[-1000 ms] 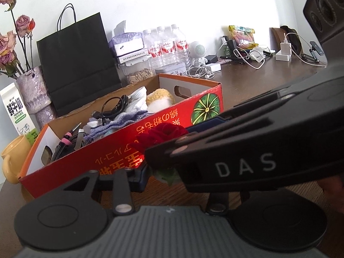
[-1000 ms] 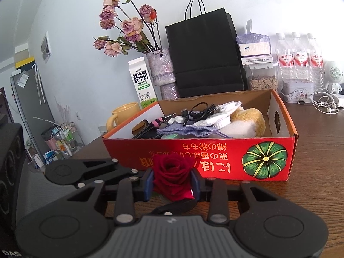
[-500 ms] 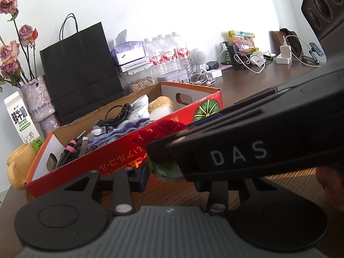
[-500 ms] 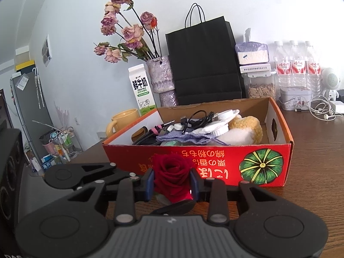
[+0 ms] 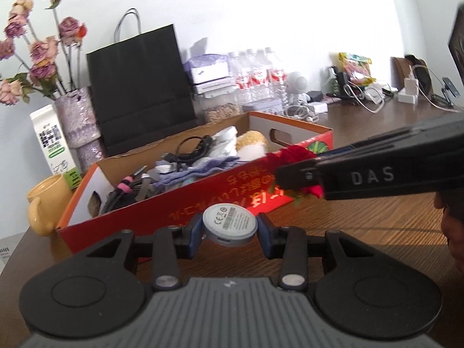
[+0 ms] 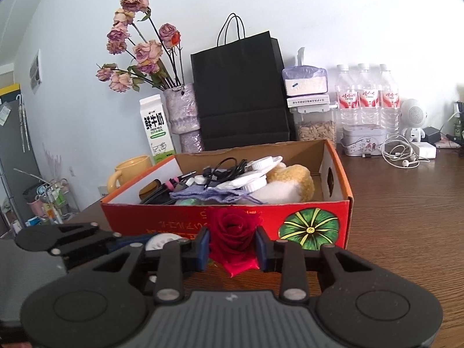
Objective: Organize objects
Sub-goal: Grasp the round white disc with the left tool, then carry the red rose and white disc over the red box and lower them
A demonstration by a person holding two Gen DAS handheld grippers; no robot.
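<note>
Along the back wall, across the upper part of the right wrist frame, we saw a vase of dried roses (image 6: pixel 182 110), one milk carton (image 6: pixel 156 129), one black paper bag (image 6: pixel 240 92), a jar of seeds (image 6: pixel 316 129) under stacked packets, three water bottles (image 6: pixel 366 95), a tin (image 6: pixel 364 139) and a small white fan (image 6: pixel 413 117), with tangled earphones (image 6: pixel 401 155) at the right edge. One yellow mug (image 6: pixel 130 169) stood just left of the red cardboard box (image 6: pixel 313 226), which filled the middle of both frames and held cables, a purple cloth and a plush toy (image 6: pixel 293 185). The near wall of that box stood directly beyond both tools. All of it rested on a brown wooden table (image 6: pixel 406 217).

We held two grippers. The right gripper (image 6: pixel 232 248), low in the centre of its own frame, was clamped on one red rose (image 6: pixel 233 232), its blue pads pressing the bloom from both sides, the rose sitting just in front of the box's near wall. The left gripper (image 5: pixel 229 232), low in the centre of its frame, gripped one round grey disc (image 5: pixel 229 227) between its pads, label side up, also just short of the box. In the left frame the right tool crossed from the right edge, the rose at its tip near the box's right corner.
</note>
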